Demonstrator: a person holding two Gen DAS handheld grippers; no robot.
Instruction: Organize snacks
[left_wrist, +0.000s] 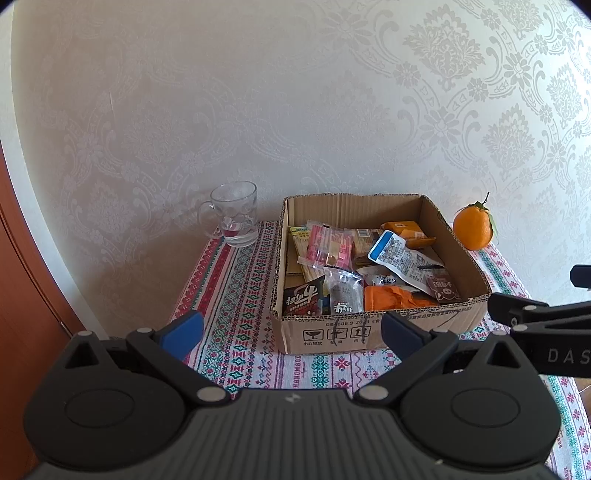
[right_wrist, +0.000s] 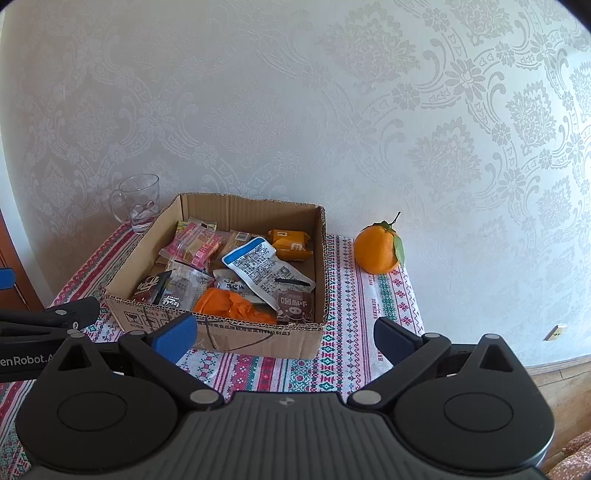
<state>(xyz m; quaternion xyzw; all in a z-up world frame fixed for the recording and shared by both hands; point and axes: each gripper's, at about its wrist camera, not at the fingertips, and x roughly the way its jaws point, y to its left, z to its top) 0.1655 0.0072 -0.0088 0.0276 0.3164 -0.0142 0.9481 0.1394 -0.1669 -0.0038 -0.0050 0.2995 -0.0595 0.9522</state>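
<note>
An open cardboard box (left_wrist: 373, 330) (right_wrist: 236, 334) stands on the patterned tablecloth, against the wall. Several snack packets fill it: a white and blue packet (left_wrist: 397, 258) (right_wrist: 264, 267), a pink packet (left_wrist: 330, 246) (right_wrist: 195, 246), an orange wrapper (left_wrist: 393, 299) (right_wrist: 232, 304) and a dark packet (left_wrist: 303, 301) (right_wrist: 149, 288). My left gripper (left_wrist: 291, 334) hangs open in front of the box's near wall, nothing between its blue pads. My right gripper (right_wrist: 284, 338) is open too, in front of the box's right corner, empty.
A glass mug (left_wrist: 233, 214) (right_wrist: 138, 202) stands left of the box by the wall. An orange with a leaf (left_wrist: 473, 227) (right_wrist: 378, 249) sits right of the box. The tablecloth (left_wrist: 236, 295) (right_wrist: 351, 295) ends at the table's right edge; a wooden floor shows beyond.
</note>
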